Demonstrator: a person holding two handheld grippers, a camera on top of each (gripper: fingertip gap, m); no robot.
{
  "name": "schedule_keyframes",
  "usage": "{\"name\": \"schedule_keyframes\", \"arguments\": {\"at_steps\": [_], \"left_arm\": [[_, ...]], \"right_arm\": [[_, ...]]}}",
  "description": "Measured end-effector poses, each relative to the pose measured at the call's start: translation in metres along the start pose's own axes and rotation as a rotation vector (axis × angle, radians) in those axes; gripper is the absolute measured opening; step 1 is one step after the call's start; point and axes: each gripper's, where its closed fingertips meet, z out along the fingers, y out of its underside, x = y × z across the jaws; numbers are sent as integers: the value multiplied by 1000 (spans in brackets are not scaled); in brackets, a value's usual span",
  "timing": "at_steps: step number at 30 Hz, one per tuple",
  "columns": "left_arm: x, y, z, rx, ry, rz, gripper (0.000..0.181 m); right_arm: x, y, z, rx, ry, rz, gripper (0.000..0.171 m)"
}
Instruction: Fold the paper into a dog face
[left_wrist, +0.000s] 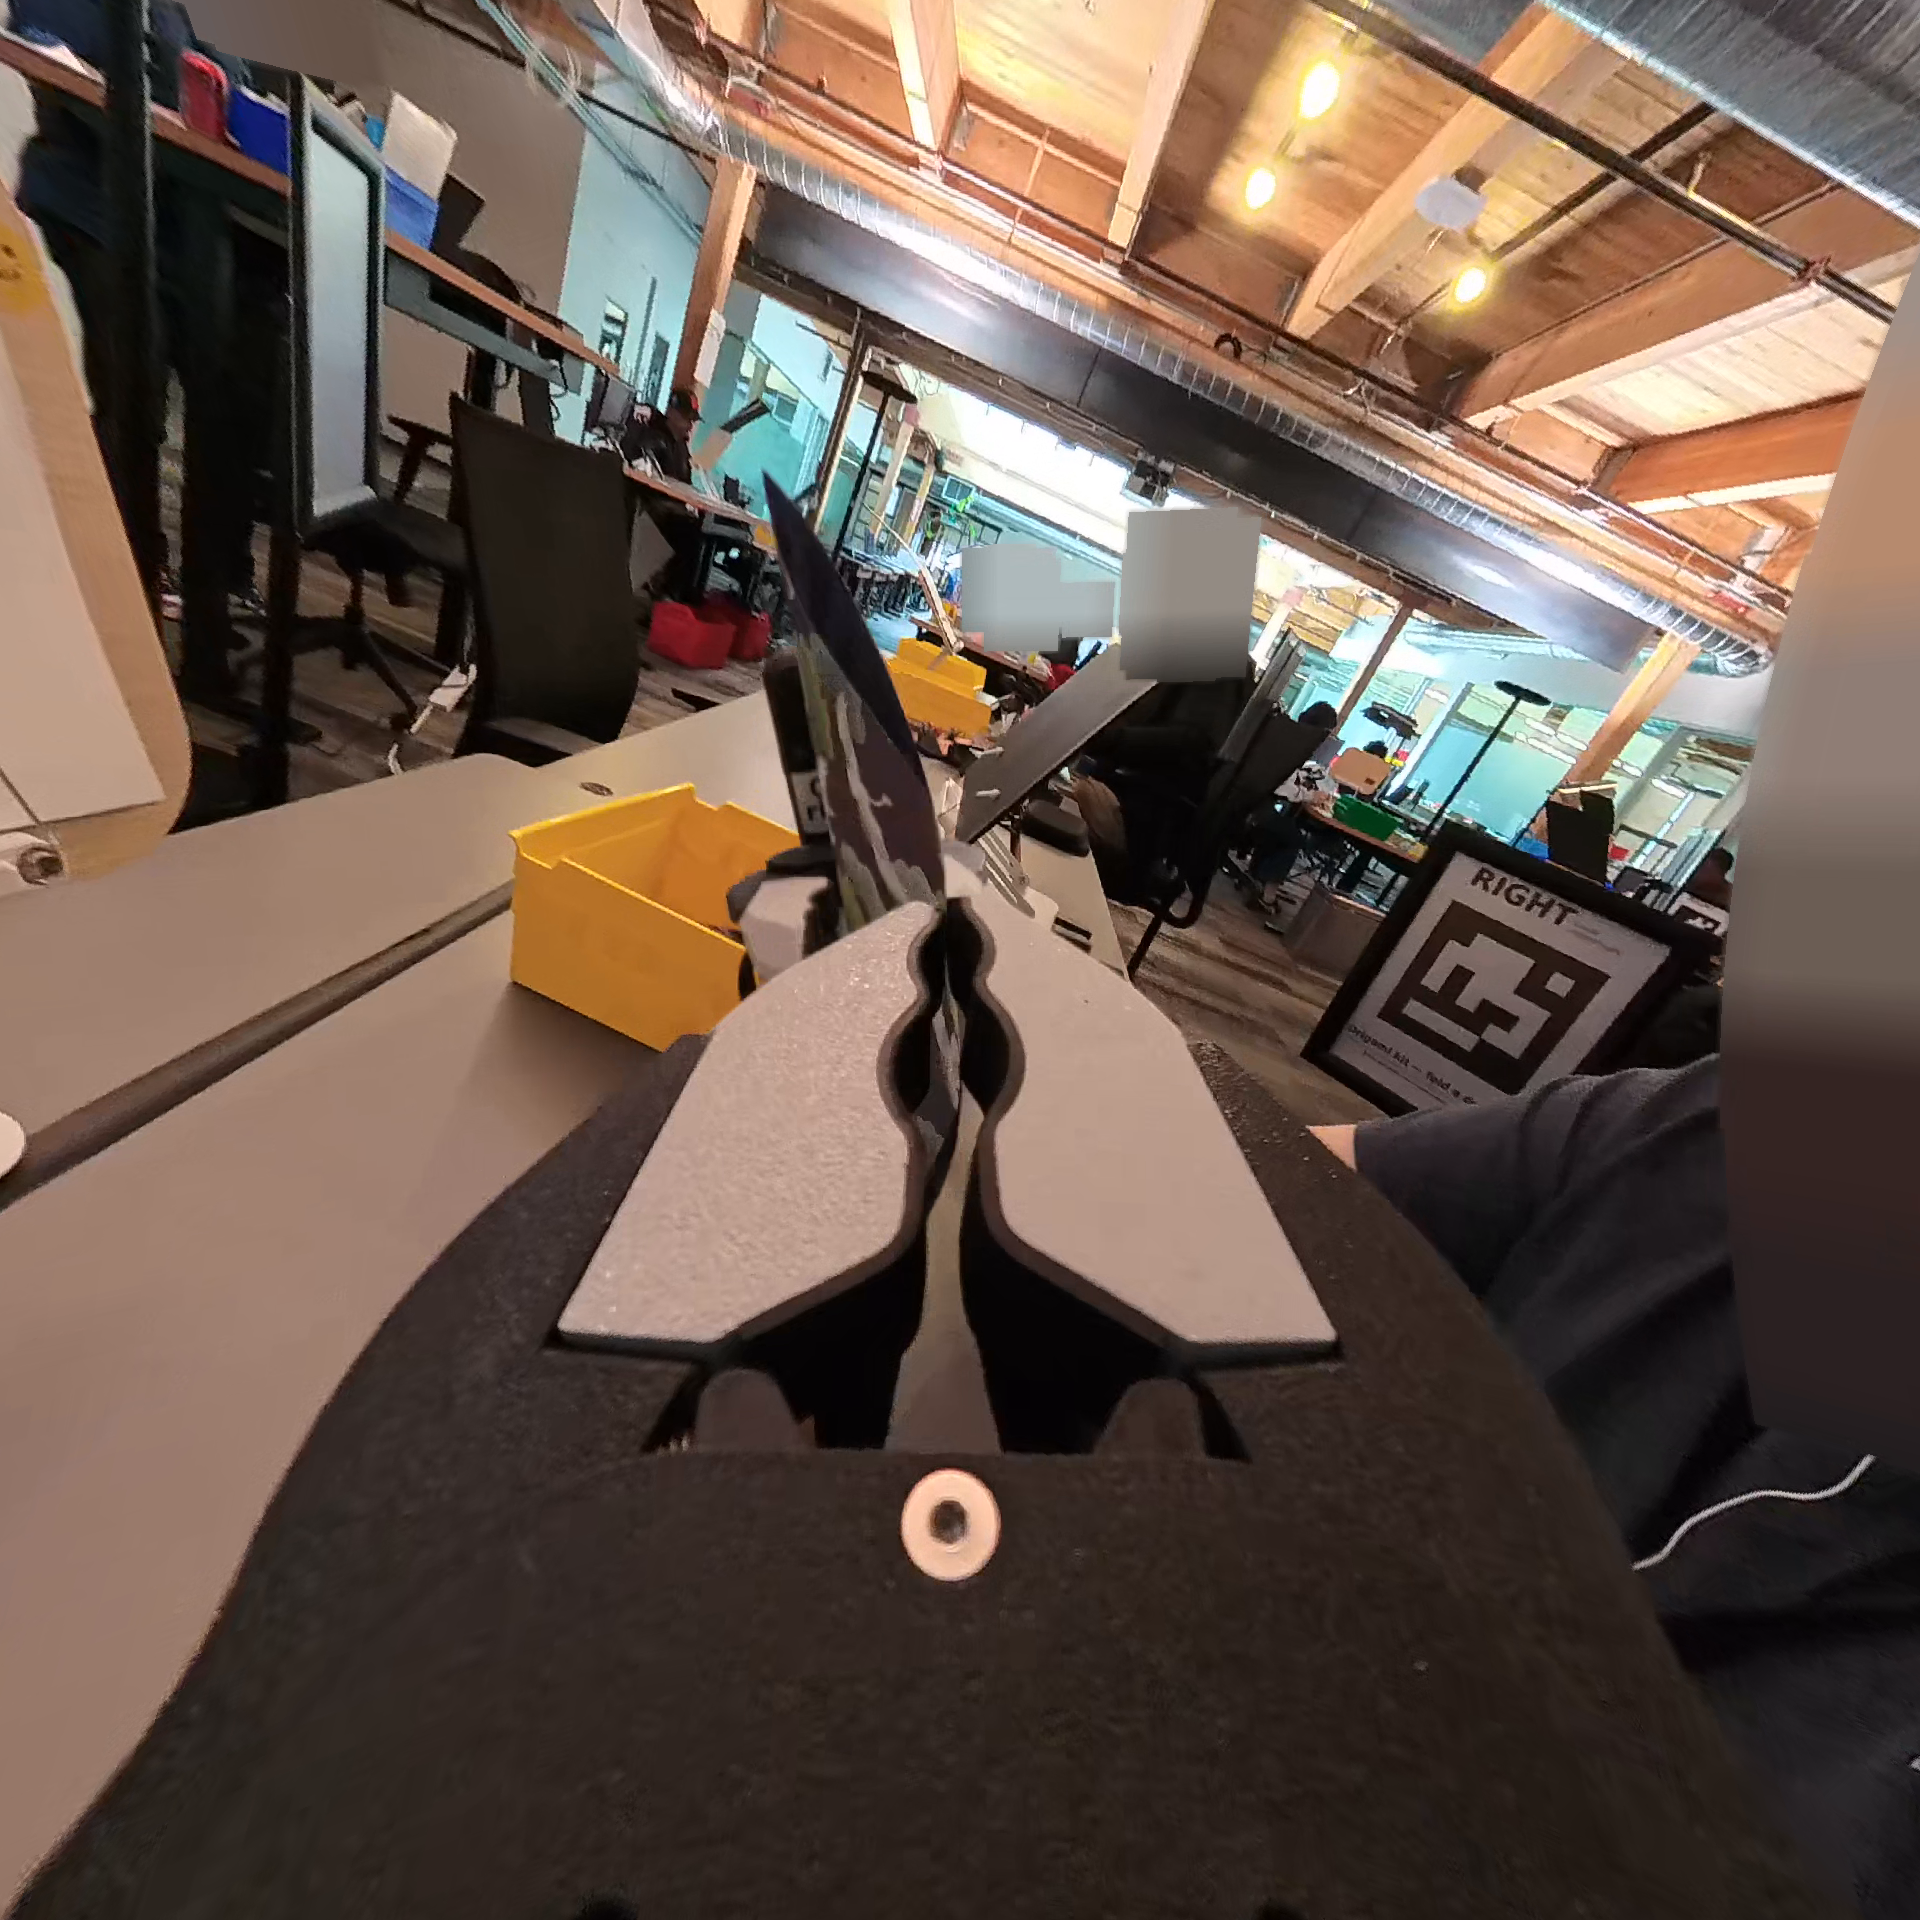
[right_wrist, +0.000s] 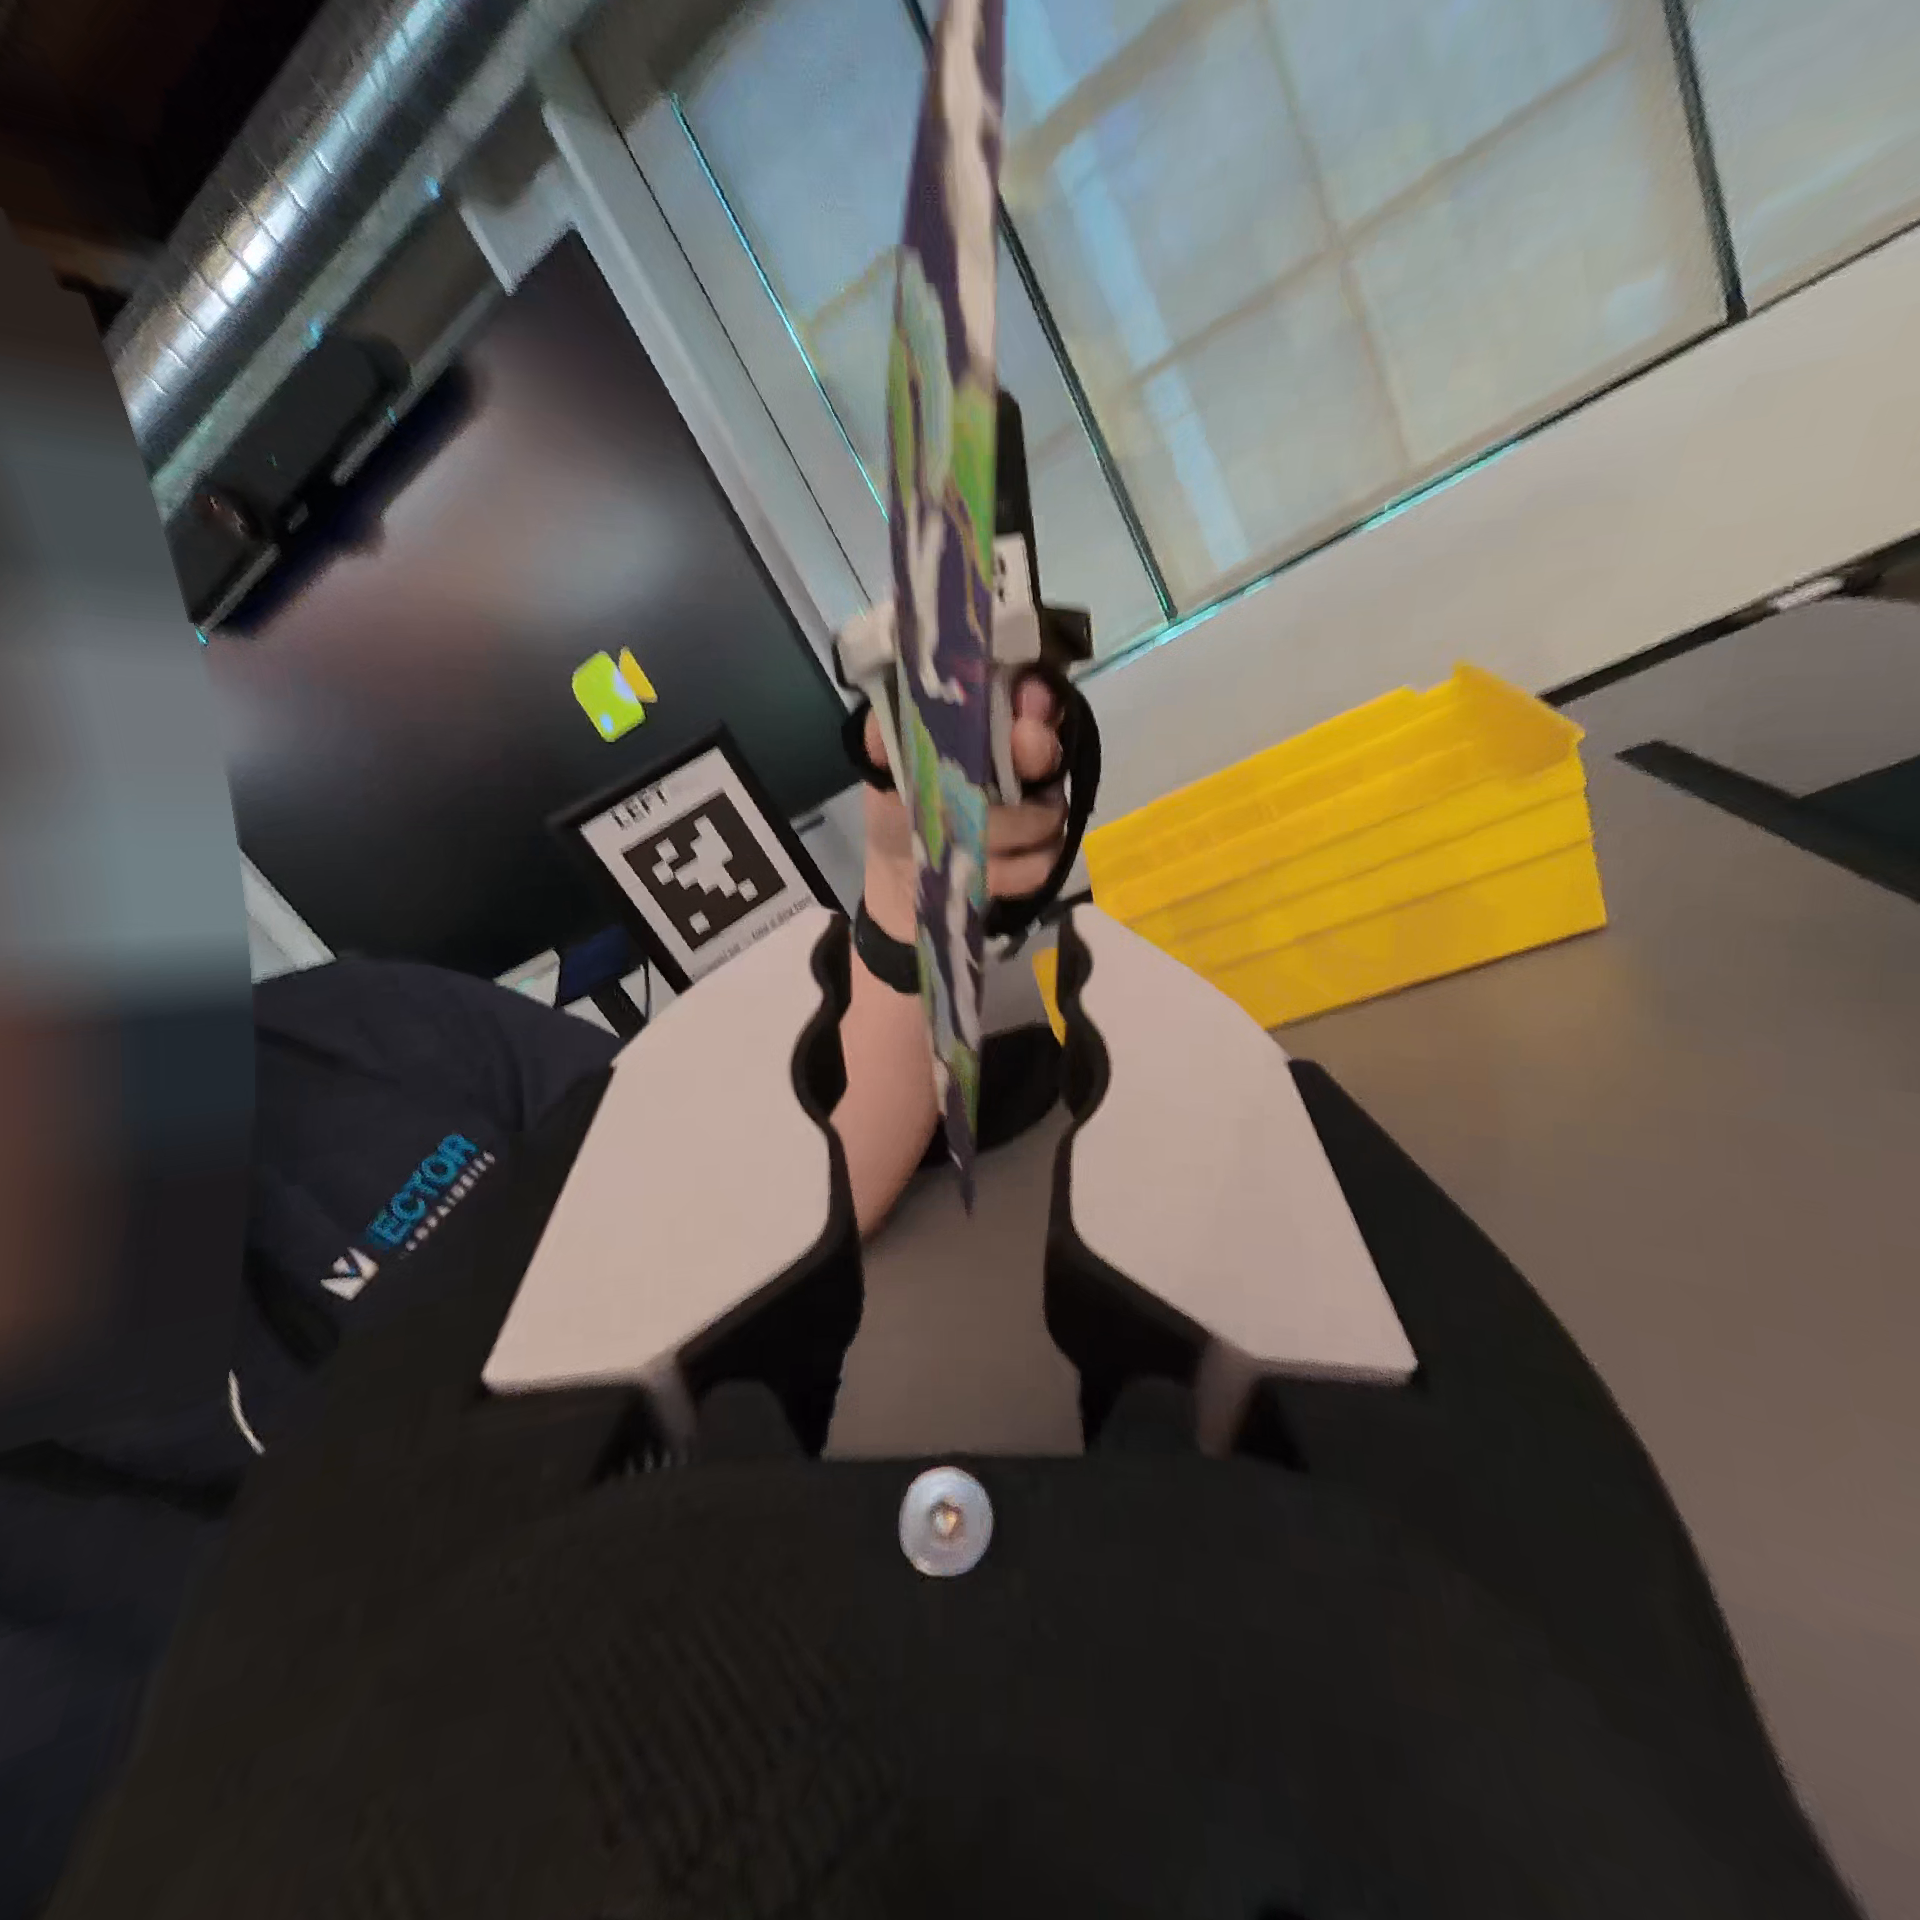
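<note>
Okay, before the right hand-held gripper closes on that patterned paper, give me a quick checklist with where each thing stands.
1. Left hand-held gripper shut on the paper: ok.
2. Right hand-held gripper open: ok.
3. Paper's lower corner between the right fingers: ok, touching neither.
4. Paper held edge-on and upright, off the table: ok.
5. Existing creases in the paper: cannot tell.
6. Yellow bin apart from the paper: ok.
</note>
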Motion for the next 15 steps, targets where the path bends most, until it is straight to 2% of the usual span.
{"name": "schedule_keyframes", "arguments": {"at_steps": [3,5,9,15], "left_arm": [[0,8,8,-26,13,-12,0],[1,11,12,-37,18,-16,0],[-2,15,15,-38,6,-19,0],[-11,20,10,-62,-49,-4,0]], "right_arm": [[-3,-13,-5,74,7,15,36],[0,-9,-4,52,27,23,33],[2,0,-4,19,13,37,1],[4,3,-5,11,27,100,1]]}}
